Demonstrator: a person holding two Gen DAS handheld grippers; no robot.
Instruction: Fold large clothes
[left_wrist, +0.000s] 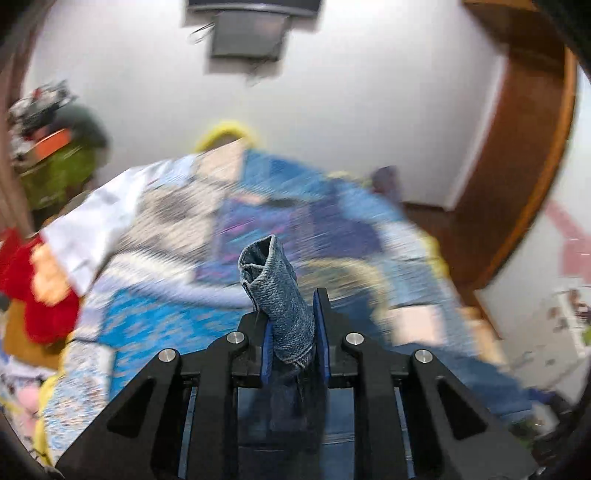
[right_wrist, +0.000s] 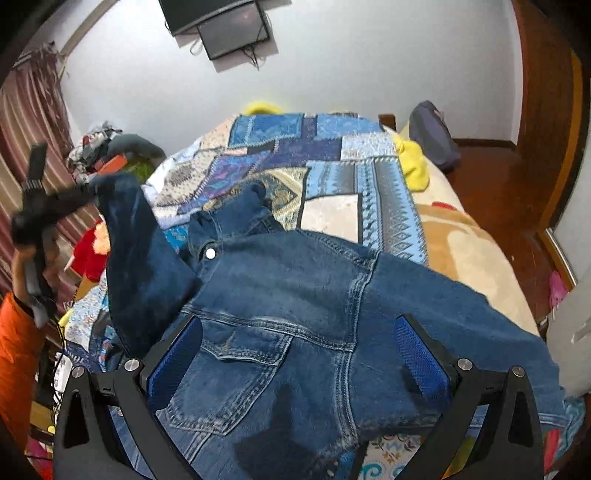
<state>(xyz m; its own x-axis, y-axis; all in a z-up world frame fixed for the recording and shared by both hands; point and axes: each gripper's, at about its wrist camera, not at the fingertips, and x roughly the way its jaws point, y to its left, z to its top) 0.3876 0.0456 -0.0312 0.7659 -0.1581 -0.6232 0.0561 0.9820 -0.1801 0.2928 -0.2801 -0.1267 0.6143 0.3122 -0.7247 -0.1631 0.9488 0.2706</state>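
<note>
A pair of blue jeans (right_wrist: 295, 295) lies on the patchwork bedspread (right_wrist: 332, 173), back pocket up, seen in the right wrist view. My left gripper (left_wrist: 293, 325) is shut on a bunched piece of the denim (left_wrist: 273, 280), which sticks up between its blue pads. In the right wrist view the left gripper (right_wrist: 88, 192) appears at the far left, holding one jeans leg (right_wrist: 136, 240) lifted off the bed. My right gripper (right_wrist: 299, 354) is open, its blue pads (right_wrist: 421, 354) wide apart just above the seat of the jeans, holding nothing.
The bed fills the middle; a yellow pillow (right_wrist: 413, 162) and a dark bag (right_wrist: 436, 136) lie at its far right. A clothes pile (right_wrist: 107, 147) and a red plush (right_wrist: 90, 251) lie at the left. A wooden door (right_wrist: 546, 110) and floor are at the right, a wall screen (right_wrist: 229, 29) ahead.
</note>
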